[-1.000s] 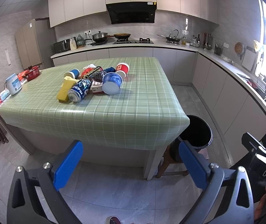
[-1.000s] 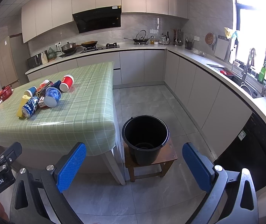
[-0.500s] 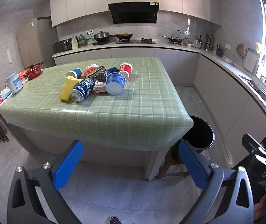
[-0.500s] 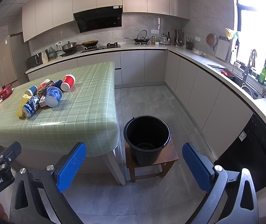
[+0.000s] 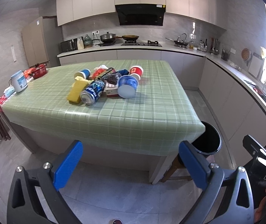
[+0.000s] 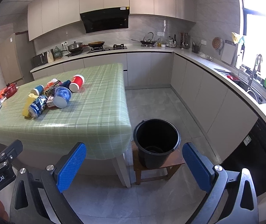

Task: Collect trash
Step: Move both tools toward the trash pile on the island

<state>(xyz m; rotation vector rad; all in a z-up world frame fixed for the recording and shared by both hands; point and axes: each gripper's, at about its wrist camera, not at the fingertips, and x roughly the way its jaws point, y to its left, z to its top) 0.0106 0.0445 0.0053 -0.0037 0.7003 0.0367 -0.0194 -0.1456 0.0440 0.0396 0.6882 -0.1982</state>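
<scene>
Well short of the table, the left gripper (image 5: 131, 166) hangs over the grey floor at the bottom of the left wrist view, its blue pads spread wide with nothing between them. The right gripper (image 6: 134, 166) sits likewise at the bottom of the right wrist view, its pads just as far apart and empty. Above them, the table (image 5: 133, 119) with its green checked cloth fills the middle of the left view, and the trash lies in one heap in the upper middle of the frame, well apart from both grippers. At the front of the heap a blue soda can (image 5: 92, 91) lies on its side, its end facing the camera, touching a yellow box (image 5: 76, 91) on its left. Just right of the can a blue paper cup (image 5: 128, 86) lies tipped over with its white base toward the camera, and a small white and red carton (image 5: 112, 91) is wedged between can and cup. Behind them sit a red paper cup (image 5: 137, 71) on its side, a smaller blue cup (image 5: 82, 74), and some crumpled wrappers too tangled to tell apart. Lower right of the table corner in the right view, a black bucket (image 6: 157, 140) stands upright on a low wooden stool (image 6: 175, 163). Far left of the table, a white jar (image 5: 18, 81) and a red pot (image 5: 38, 71) stand near the edge.
</scene>
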